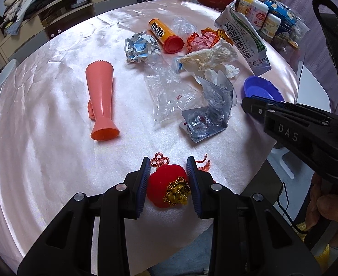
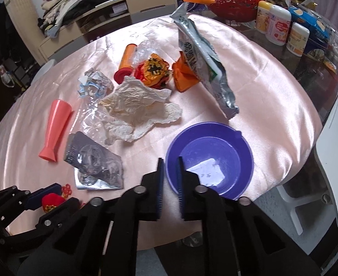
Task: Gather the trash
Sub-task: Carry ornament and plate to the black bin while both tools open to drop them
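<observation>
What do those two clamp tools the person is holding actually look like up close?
Both are matte black plastic. The left gripper and right gripper each have two angular fingers with ribbed blue pads, silver round pivot pins and triangular cut-outs. The right one's side reads "DAS"; a thin black cord hangs by its handle.

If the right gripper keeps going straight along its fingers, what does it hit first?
Most likely the near rim of the purple bowl: the right gripper has that rim between its fingers, jaws nearly closed. Whether the pads already touch it is unclear.
</observation>
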`<move>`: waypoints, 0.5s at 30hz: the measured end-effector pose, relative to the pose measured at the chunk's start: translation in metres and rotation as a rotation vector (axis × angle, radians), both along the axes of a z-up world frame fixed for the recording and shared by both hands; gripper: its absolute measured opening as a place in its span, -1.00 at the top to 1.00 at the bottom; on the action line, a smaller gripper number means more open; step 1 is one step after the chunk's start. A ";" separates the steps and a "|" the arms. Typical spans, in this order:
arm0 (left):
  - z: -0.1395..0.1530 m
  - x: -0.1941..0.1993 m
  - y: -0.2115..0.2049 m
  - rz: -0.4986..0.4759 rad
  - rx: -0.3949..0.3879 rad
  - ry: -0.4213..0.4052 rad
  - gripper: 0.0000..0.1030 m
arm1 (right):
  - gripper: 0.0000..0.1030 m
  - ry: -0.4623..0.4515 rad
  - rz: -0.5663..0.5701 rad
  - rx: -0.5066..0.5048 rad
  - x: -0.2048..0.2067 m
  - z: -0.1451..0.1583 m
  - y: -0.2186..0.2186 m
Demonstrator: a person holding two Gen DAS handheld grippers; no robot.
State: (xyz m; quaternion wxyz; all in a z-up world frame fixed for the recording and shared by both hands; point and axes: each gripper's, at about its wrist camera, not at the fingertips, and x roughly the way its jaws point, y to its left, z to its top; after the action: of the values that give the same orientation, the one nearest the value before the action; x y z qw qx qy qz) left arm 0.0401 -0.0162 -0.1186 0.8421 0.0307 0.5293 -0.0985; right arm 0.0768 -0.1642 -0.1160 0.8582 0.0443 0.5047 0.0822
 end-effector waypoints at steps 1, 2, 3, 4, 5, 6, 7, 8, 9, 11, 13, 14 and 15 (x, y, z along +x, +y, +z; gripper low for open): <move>0.000 0.000 0.000 -0.002 -0.003 0.000 0.40 | 0.80 0.004 -0.009 0.024 0.000 0.000 -0.004; 0.001 -0.001 0.000 -0.005 -0.007 -0.002 0.40 | 0.80 0.009 -0.017 0.040 0.000 0.000 -0.008; 0.002 -0.001 -0.001 -0.008 -0.016 -0.003 0.40 | 0.81 0.011 -0.021 0.051 -0.001 0.000 -0.012; 0.004 -0.001 -0.001 -0.010 -0.025 -0.006 0.40 | 0.81 0.011 -0.025 0.061 -0.002 0.001 -0.015; 0.005 -0.002 -0.002 -0.011 -0.029 -0.010 0.40 | 0.82 0.009 -0.029 0.071 -0.004 0.003 -0.018; 0.007 -0.002 -0.003 -0.015 -0.033 -0.016 0.40 | 0.83 0.005 -0.033 0.083 -0.006 0.006 -0.021; 0.009 -0.003 -0.003 -0.017 -0.040 -0.020 0.40 | 0.83 0.001 -0.036 0.095 -0.009 0.009 -0.024; 0.011 -0.004 -0.005 -0.021 -0.051 -0.021 0.40 | 0.85 0.000 -0.037 0.109 -0.012 0.012 -0.027; 0.013 -0.005 -0.006 -0.027 -0.064 -0.021 0.40 | 0.86 -0.002 -0.038 0.124 -0.016 0.015 -0.031; 0.016 -0.009 -0.011 -0.042 -0.076 -0.023 0.40 | 0.88 -0.005 -0.044 0.146 -0.025 0.021 -0.037; 0.019 -0.016 -0.017 -0.057 -0.084 -0.029 0.40 | 0.88 0.000 -0.054 0.168 -0.036 0.023 -0.045; 0.020 -0.019 -0.021 -0.064 -0.092 -0.028 0.40 | 0.89 0.004 -0.059 0.176 -0.041 0.023 -0.049; 0.020 -0.023 -0.025 -0.071 -0.100 -0.026 0.40 | 0.90 0.006 -0.066 0.184 -0.047 0.023 -0.053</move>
State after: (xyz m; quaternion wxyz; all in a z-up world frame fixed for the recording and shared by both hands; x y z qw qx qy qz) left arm 0.0168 -0.0413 -0.0989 0.8455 0.0088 0.5112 -0.1540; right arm 0.0301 -0.2176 -0.0929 0.8512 0.1397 0.4960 0.0996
